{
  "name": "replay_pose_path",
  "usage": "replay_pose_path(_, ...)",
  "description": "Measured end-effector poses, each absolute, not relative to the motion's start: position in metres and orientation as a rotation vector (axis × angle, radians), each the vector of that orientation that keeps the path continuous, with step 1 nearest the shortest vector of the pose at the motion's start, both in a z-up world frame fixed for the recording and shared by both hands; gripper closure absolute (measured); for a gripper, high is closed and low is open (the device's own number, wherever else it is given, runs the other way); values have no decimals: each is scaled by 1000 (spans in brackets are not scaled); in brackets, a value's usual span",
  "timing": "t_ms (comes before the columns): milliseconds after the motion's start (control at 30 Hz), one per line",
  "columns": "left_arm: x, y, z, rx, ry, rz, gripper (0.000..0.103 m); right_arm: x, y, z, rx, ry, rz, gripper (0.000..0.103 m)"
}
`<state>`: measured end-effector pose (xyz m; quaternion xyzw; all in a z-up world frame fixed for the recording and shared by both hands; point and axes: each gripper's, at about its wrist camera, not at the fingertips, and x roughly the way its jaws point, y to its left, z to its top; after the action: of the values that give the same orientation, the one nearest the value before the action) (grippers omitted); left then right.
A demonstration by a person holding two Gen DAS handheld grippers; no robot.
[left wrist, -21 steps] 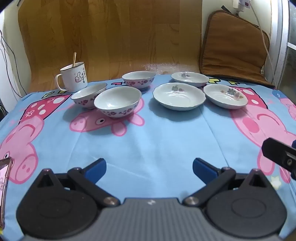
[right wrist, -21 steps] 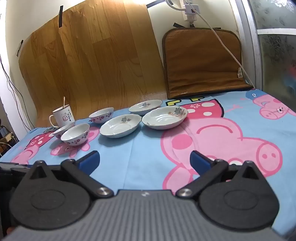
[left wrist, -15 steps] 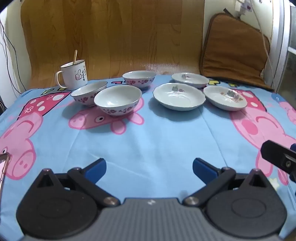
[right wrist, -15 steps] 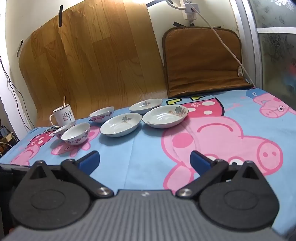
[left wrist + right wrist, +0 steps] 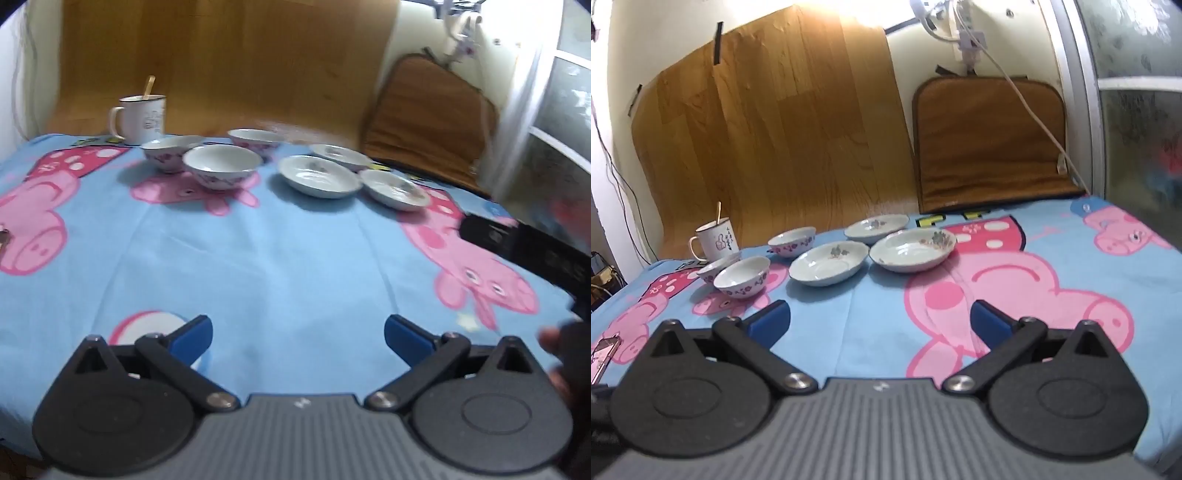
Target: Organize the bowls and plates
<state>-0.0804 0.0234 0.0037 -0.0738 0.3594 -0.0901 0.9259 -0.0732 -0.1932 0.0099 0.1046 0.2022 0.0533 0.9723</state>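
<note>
Hovering over the blue cartoon-pig tablecloth [image 5: 871, 332], both grippers empty. Left gripper [image 5: 298, 334] has its blue fingers [image 5: 192, 334] spread wide, nothing between them. Right gripper [image 5: 880, 322] is the same: wide apart, nothing held. Three bowls sit in a cluster at the far left: front bowl [image 5: 742, 277], one behind it at left [image 5: 714, 268] just beside the mug [image 5: 714, 238], one further back [image 5: 792, 240]. Three shallow plates to their right: middle plate [image 5: 829, 263], right plate [image 5: 913, 249], back plate [image 5: 876, 229]. All upright, none stacked. Middle and right plates look rim to rim; actual contact unclear. The mug has a spoon or stick in it. Left view is motion-blurred. Brown cushion [image 5: 990, 140] leans on the far wall.
</note>
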Motion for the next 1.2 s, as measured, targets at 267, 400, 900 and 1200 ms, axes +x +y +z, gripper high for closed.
replay_pose_path(267,-92,6,4,-113,724,-361,0,-73,-188,13,195,397,109,1)
replay_pose_path(400,-91,9,9,-108,689,-347,0,-77,-193,13,223,396,82,1)
replay_pose_path(900,-48,20,25,18,648,-137,0,-81,-194,4,257,454,78,1)
replay_pose_path(1200,-44,19,19,-4,680,-146,0,-79,-190,3,239,462,129,8)
